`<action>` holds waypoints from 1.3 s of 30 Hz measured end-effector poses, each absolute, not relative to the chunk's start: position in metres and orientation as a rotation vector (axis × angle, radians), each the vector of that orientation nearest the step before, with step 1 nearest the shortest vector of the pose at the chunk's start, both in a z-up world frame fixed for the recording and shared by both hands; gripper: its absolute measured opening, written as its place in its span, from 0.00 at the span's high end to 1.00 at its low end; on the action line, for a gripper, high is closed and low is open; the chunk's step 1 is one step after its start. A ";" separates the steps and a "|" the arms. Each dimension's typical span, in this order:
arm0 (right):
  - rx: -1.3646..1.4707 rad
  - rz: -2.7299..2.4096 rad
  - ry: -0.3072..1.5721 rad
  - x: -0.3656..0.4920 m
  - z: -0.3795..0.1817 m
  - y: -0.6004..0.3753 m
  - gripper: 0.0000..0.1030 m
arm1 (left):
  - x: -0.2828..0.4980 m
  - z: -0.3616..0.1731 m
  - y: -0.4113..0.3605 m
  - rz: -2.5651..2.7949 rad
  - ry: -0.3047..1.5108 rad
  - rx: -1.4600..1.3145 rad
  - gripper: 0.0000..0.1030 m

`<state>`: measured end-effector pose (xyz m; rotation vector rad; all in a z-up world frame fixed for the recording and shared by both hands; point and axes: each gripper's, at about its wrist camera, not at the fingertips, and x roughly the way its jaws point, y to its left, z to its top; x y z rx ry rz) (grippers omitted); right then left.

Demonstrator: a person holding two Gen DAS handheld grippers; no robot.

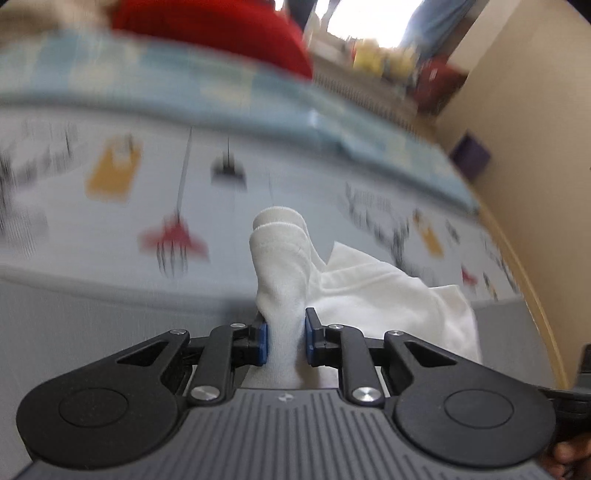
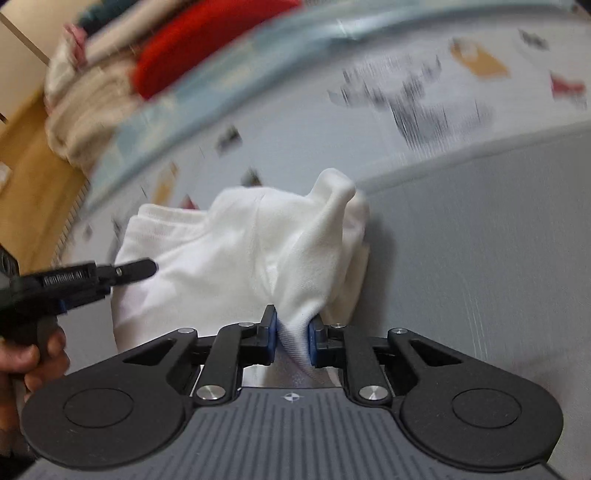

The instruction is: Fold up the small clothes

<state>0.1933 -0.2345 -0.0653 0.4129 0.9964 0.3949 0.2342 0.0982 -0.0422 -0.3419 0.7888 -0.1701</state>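
Observation:
A small white garment [image 1: 388, 295] lies bunched on a grey sheet with printed pictures. My left gripper [image 1: 286, 338] is shut on a fold of it that stands up between the blue pads. My right gripper [image 2: 291, 339] is shut on another edge of the same white garment [image 2: 236, 258], which spreads ahead of it. The left gripper [image 2: 122, 271] shows at the left of the right wrist view, held by a hand. Both views are motion-blurred.
A pale blue blanket edge [image 1: 221, 85] runs along the far side of the sheet. A red cloth [image 1: 214, 29] and a pile of folded clothes [image 2: 96, 92] lie beyond it. A beige wall [image 1: 535, 166] stands at the right.

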 end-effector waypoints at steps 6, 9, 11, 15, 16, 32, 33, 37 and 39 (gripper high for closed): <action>0.355 0.303 0.772 0.197 -0.038 -0.220 0.50 | 0.236 -0.036 0.126 -0.074 0.761 -0.471 0.47; 0.381 0.294 0.893 0.205 -0.054 -0.222 0.52 | 0.237 -0.059 0.131 -0.106 0.907 -0.545 0.47; 0.350 0.292 0.971 0.208 -0.064 -0.220 0.52 | 0.237 -0.073 0.132 -0.106 1.002 -0.550 0.47; 0.271 0.224 1.111 0.202 -0.085 -0.213 0.57 | 0.236 -0.094 0.130 -0.095 1.097 -0.522 0.47; 0.272 0.207 1.147 0.203 -0.093 -0.213 0.74 | 0.234 -0.099 0.128 -0.079 1.112 -0.490 0.47; 0.227 0.208 1.213 0.186 -0.101 -0.216 0.89 | 0.218 -0.099 0.117 -0.034 1.154 -0.349 0.46; 0.222 0.202 1.220 0.186 -0.102 -0.216 0.89 | 0.216 -0.100 0.117 -0.032 1.162 -0.340 0.45; 0.218 0.192 1.219 0.185 -0.102 -0.216 0.89 | 0.210 -0.114 0.110 -0.018 1.243 -0.243 0.38; 0.199 0.189 1.222 0.185 -0.102 -0.215 0.89 | 0.203 -0.119 0.106 -0.008 1.273 -0.161 0.30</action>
